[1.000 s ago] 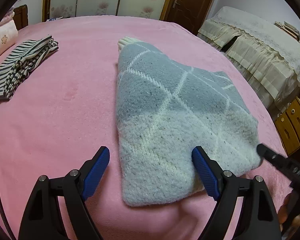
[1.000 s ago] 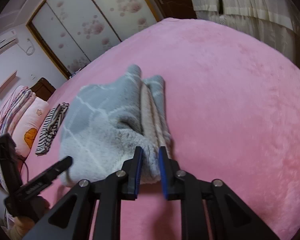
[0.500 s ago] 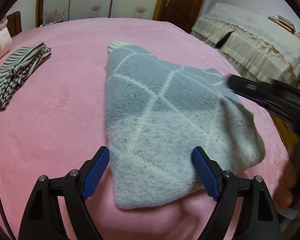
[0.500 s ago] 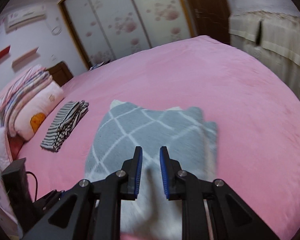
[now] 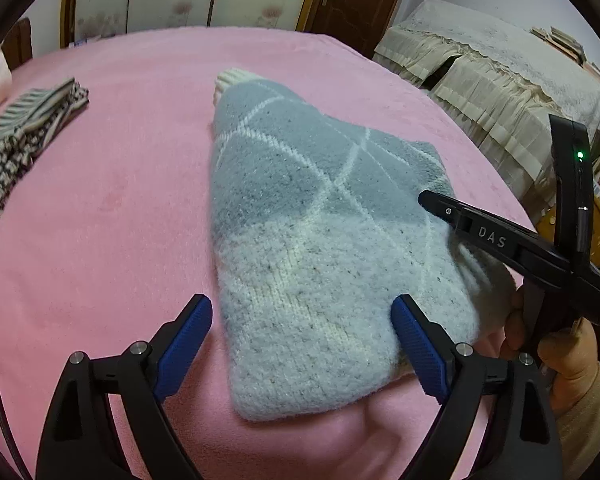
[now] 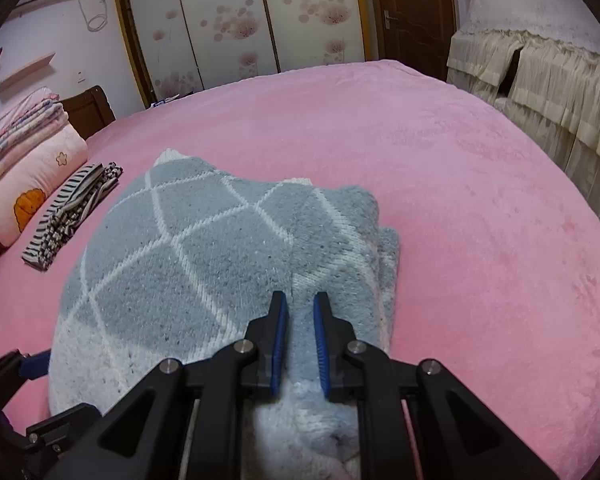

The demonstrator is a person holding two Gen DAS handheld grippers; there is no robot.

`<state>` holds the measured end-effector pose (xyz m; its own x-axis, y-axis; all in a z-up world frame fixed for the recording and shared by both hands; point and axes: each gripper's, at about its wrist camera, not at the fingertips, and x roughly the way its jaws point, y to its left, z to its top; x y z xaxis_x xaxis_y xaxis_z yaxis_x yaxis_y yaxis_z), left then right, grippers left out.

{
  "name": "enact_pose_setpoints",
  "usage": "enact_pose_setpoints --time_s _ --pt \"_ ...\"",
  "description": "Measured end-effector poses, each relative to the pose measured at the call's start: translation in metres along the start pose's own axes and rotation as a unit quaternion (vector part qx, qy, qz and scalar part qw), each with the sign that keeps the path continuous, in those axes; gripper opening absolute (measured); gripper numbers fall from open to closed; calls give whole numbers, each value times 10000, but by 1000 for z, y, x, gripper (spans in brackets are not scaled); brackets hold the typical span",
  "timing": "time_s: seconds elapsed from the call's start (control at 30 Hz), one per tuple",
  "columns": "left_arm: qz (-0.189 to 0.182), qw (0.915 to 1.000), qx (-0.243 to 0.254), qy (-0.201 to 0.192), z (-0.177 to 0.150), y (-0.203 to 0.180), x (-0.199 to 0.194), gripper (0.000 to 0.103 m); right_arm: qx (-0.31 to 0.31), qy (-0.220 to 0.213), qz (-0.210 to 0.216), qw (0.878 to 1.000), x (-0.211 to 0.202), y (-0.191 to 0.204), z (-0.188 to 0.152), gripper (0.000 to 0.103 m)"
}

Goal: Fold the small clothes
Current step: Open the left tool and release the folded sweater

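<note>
A folded grey and white knit sweater (image 5: 312,240) with a diamond pattern lies on the pink bed; it also shows in the right wrist view (image 6: 204,256). My left gripper (image 5: 300,340) is open, its blue pads on either side of the sweater's near white end. My right gripper (image 6: 300,332) hovers over the sweater's right part with its fingers nearly together and only a narrow gap between them, and nothing is held; its black finger (image 5: 480,232) shows in the left wrist view, resting over the sweater's right edge.
A folded striped garment (image 5: 24,136) lies at the far left of the pink bed (image 5: 100,240), also in the right wrist view (image 6: 72,216). Pillows and folded bedding (image 6: 24,160) sit at the head. A cream-covered furniture piece (image 5: 500,92) stands to the right.
My right gripper let go of the sweater's edge, rose and swung over the top of the folded sweater. The sweater now lies flat. My left gripper stayed open at the near end.
</note>
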<state>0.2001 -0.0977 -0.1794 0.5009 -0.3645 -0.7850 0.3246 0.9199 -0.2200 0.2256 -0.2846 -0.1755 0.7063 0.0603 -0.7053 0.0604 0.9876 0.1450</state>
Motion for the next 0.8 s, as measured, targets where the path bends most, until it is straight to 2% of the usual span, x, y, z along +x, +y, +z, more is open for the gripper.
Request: enact_pose_setpoints --time_s 0.2,0.23,0.3,0.4,0.57,0.63,0.8 --pt "86 9997 148 158 17 9 -15 93 162 -37 124 9998 -24 -4 10 12" --pt "105 9997 173 152 20 10 -18 95 145 -76 107 9998 -31 -4 11 15" --pt "129 9996 196 144 28 12 -27 101 125 -164 43 9998 -47 -7 15 16" --pt "181 9996 182 128 40 13 -38 102 209 -190 131 9995 -65 -14 22 19" --pt "371 9989 280 9 62 10 -56 102 132 -379 -5 9992 -98 -17 39 42" --pt "403 9989 238 -13 70 10 -62 102 65 -449 -34 9990 -108 -12 45 59" --pt "490 9987 110 -105 83 9 -75 103 -169 -622 2 9979 -136 0 57 74"
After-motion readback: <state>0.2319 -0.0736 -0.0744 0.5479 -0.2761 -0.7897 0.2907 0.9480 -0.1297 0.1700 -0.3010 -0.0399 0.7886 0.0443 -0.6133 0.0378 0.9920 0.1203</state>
